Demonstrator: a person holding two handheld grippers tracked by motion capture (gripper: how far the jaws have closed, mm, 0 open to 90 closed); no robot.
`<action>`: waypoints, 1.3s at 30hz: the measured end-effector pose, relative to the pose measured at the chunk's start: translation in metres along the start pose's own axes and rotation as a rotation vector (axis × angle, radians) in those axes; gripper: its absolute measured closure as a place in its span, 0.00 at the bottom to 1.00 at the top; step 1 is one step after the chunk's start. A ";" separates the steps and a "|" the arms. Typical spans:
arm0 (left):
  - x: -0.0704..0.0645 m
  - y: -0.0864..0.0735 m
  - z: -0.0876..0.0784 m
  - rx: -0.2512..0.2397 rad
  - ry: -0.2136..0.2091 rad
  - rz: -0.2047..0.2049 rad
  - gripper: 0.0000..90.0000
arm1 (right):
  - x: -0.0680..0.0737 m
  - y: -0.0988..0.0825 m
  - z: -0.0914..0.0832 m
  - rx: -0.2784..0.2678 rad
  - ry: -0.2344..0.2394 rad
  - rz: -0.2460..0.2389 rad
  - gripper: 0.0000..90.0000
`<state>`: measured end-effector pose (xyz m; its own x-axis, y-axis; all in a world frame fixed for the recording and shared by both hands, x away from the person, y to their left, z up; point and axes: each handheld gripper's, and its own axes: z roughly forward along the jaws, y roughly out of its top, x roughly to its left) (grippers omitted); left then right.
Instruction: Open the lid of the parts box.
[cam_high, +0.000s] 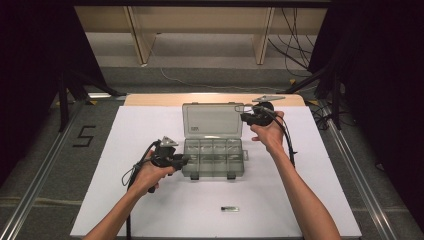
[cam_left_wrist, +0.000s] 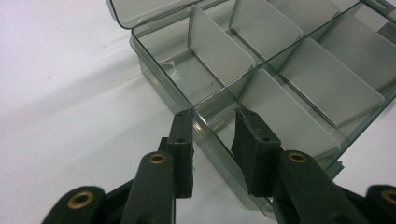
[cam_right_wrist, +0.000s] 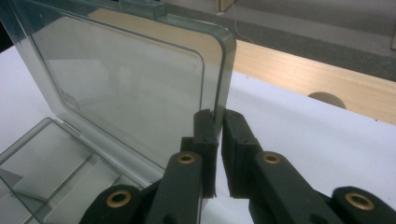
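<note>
A clear grey compartment box (cam_high: 213, 159) stands open on the white table top, its lid (cam_high: 212, 120) raised upright at the back. My left gripper (cam_high: 186, 160) is at the box's left side. In the left gripper view the box (cam_left_wrist: 212, 56) has its near wall running slantwise between the jaws of the left gripper (cam_left_wrist: 212, 123), touching both pads. My right gripper (cam_high: 244, 117) is at the lid's upper right corner. In the right gripper view the right gripper (cam_right_wrist: 218, 116) is shut on the lid (cam_right_wrist: 130, 79) at its edge. The compartments look empty.
A small dark, flat item (cam_high: 230, 208) lies near the front edge of the white sheet (cam_high: 300, 200). A wooden strip (cam_high: 215, 99) borders the table's far side. Beyond it are the floor, shelf legs and cables.
</note>
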<state>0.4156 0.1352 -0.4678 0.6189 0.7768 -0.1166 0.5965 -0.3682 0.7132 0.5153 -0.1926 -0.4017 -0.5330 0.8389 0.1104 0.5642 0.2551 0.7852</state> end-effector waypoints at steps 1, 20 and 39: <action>0.000 0.000 0.000 0.000 0.000 0.000 0.75 | -0.001 0.001 0.002 -0.004 0.000 -0.015 0.95; 0.000 0.000 0.000 0.001 0.003 0.004 0.75 | -0.006 0.013 0.013 0.063 -0.037 0.028 0.94; 0.001 0.000 0.002 -0.012 -0.008 -0.031 0.75 | -0.003 0.012 0.020 0.060 -0.067 0.096 0.93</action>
<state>0.4167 0.1351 -0.4692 0.6038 0.7839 -0.1444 0.6096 -0.3374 0.7173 0.5361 -0.1826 -0.4042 -0.4325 0.8906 0.1406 0.6485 0.1989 0.7348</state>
